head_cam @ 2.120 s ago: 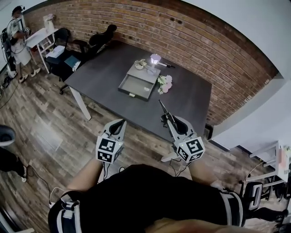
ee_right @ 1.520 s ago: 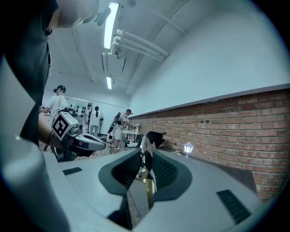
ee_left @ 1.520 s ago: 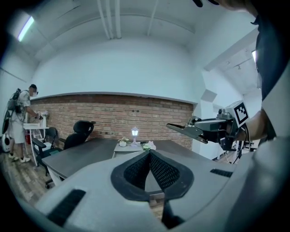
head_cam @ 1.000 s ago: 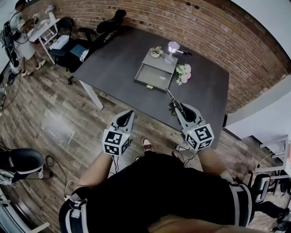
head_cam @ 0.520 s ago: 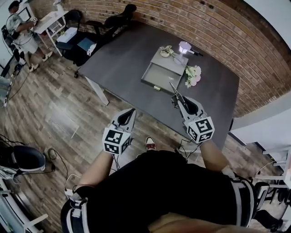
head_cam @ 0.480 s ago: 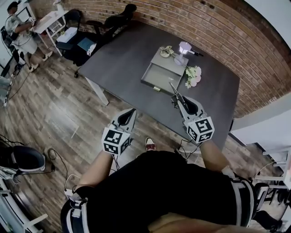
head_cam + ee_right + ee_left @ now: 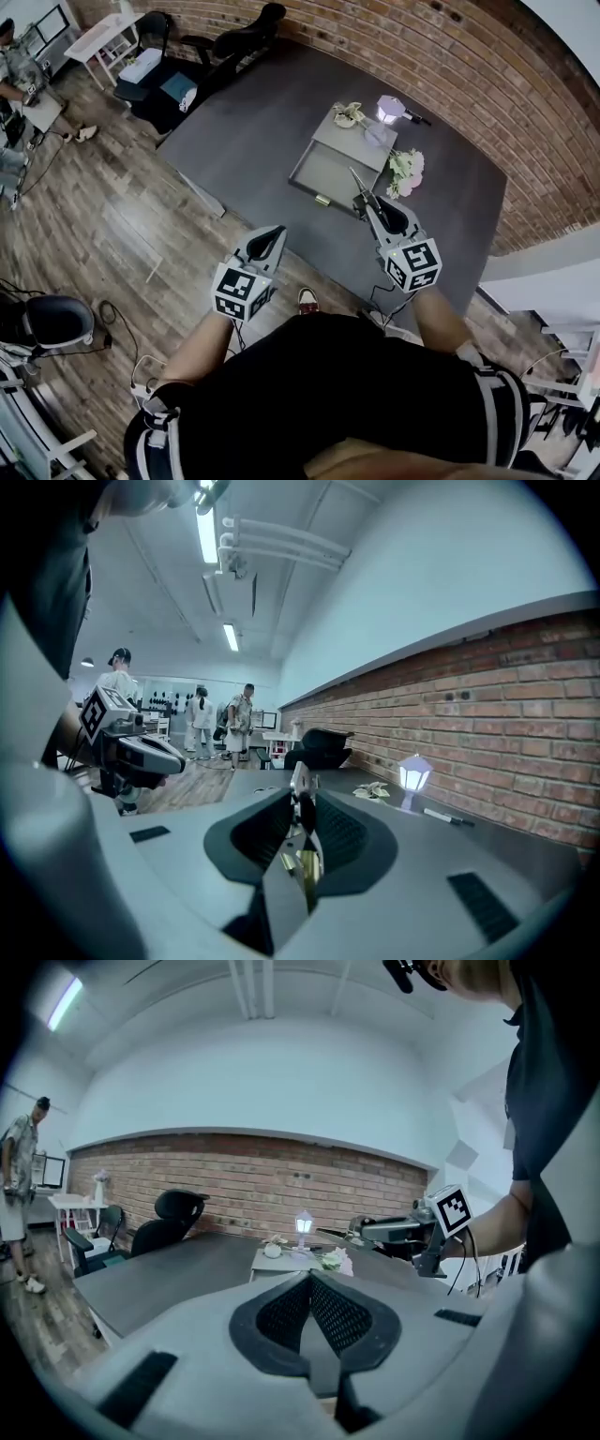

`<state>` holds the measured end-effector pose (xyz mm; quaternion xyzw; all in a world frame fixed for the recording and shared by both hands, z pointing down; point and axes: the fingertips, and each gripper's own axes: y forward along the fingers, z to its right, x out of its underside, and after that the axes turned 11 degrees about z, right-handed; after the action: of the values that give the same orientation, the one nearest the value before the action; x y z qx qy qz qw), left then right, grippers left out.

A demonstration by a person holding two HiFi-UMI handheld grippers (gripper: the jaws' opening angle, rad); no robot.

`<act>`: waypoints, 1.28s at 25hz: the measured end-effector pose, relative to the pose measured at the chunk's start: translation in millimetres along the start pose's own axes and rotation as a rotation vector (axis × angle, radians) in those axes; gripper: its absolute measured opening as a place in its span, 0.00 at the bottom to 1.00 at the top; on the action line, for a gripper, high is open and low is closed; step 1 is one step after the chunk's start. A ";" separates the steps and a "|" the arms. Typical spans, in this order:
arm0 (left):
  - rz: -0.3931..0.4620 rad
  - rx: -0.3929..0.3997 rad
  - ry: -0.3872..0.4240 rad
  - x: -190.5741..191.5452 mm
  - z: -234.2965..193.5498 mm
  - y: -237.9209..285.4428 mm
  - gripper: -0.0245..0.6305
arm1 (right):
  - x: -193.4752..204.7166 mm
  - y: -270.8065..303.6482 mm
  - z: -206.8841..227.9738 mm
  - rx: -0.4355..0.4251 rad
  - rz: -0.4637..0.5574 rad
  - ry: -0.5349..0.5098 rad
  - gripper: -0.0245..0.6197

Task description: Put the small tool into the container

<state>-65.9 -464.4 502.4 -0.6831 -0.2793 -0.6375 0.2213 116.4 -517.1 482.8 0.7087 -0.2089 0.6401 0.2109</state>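
Person stands at the near edge of a dark table [image 7: 253,141], one gripper in each hand, both pointing toward the table.

Right gripper [image 7: 372,206]: jaws closed on the tool [image 7: 360,185]. In the right gripper view the pads clamp a slim metal tool upright between them. A pale tip juts past the jaw tips and a brass-coloured part shows lower down. Opening is narrow, as wide as the tool.

Left gripper [image 7: 277,231]: jaws together, pads meeting at the tips, nothing between them. It is held off the table's edge, over the wood floor [image 7: 103,234], well apart from the right gripper.

Container [image 7: 323,174]: grey box, its tray standing open toward the person, on the right half of the table. Tray looks empty.

Tool position: held in the air by the right gripper, not in the container. In the head view its tip lines up with the tray's near right corner, but height above the tray cannot be told. In the left gripper view the right gripper sits to the right of the box, clear of it.

Around the box:
- lit lamp [image 7: 389,109] at its far right corner
- pale ornament [image 7: 349,114] on the far end of its top
- flowers [image 7: 405,169] just beside its right side
- pen [image 7: 419,119] beyond the lamp

Black chair [image 7: 246,33] at the table's far left end.
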 end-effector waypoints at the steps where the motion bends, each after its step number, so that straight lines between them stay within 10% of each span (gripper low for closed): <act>1: -0.004 -0.006 -0.001 0.7 -3.2 5.6 0.05 | 1.4 6.0 5.5 -0.006 0.000 0.002 0.16; 32: -0.210 -0.258 -0.050 43.1 -45.8 13.1 0.05 | 94.9 119.5 55.7 -0.147 -0.088 0.069 0.16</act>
<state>-90.1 -500.1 550.0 -0.6884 -0.2705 -0.6706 0.0570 103.2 -649.6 576.0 0.6772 -0.2165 0.6373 0.2971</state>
